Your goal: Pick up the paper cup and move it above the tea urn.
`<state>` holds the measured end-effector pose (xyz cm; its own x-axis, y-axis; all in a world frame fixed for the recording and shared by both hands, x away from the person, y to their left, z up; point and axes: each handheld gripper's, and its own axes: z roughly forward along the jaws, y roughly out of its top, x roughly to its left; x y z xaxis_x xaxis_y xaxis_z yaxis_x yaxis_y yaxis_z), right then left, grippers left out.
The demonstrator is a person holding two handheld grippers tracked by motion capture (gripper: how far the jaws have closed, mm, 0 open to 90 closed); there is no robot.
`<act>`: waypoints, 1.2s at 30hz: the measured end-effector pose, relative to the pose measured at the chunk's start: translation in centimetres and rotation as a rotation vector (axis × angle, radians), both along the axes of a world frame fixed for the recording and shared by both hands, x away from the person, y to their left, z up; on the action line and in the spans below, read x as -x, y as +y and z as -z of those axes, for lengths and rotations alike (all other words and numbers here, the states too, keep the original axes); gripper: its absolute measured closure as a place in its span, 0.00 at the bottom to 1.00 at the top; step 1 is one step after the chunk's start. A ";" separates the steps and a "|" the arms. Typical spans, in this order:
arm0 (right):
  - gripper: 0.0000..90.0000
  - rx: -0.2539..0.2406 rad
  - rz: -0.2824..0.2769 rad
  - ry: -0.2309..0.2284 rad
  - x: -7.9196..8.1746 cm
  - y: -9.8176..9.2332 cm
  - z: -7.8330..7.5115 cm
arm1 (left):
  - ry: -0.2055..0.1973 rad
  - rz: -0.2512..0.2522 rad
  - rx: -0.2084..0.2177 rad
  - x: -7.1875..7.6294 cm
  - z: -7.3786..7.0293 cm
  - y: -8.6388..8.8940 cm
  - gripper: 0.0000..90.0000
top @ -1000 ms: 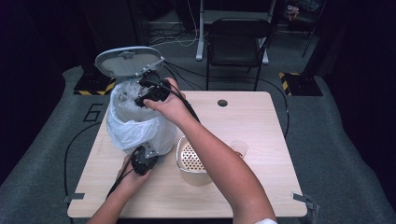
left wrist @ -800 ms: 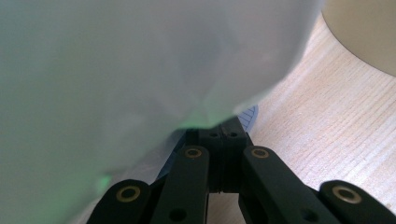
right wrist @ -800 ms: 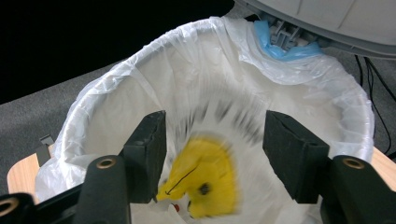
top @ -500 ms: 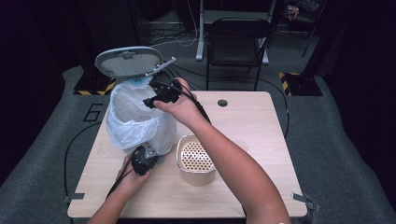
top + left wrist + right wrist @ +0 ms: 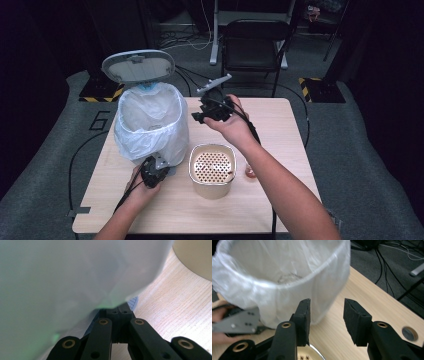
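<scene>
A bin lined with a white plastic bag (image 5: 150,125) stands at the table's left, its grey lid (image 5: 138,65) raised. My left gripper (image 5: 155,170) sits low at the bin's front base, and its jaws meet shut (image 5: 119,312) just under the hanging bag (image 5: 75,277). My right gripper (image 5: 202,115) hovers over the table to the right of the bin. Its jaws (image 5: 327,306) have just been closing but stand apart, with nothing between them. Beyond them is the bin's bag (image 5: 287,277).
A cream container with a perforated top (image 5: 212,167) stands just right of my left hand. A small orange object (image 5: 250,173) lies beside it. A folding chair (image 5: 255,45) and cables are beyond the table's far edge. The tabletop has a round cable hole (image 5: 409,333).
My right hand has moved from above the bin's opening to the right, out over the table. The left hand has stayed at the bin's base.
</scene>
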<state>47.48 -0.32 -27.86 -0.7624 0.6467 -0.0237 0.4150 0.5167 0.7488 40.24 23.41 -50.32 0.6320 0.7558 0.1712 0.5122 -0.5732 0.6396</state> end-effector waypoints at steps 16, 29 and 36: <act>0.77 0.025 0.089 0.072 1.3 -6.5 7.1 | -0.007 0.020 -0.005 -0.1 0.0 0.1 1.00; 0.85 0.047 0.110 0.134 2.4 -8.2 11.1 | -0.008 0.021 -0.010 -0.1 0.0 0.1 1.00; 0.89 0.054 0.086 0.146 2.4 -8.3 11.6 | -0.013 0.021 -0.012 -0.1 0.0 0.1 1.00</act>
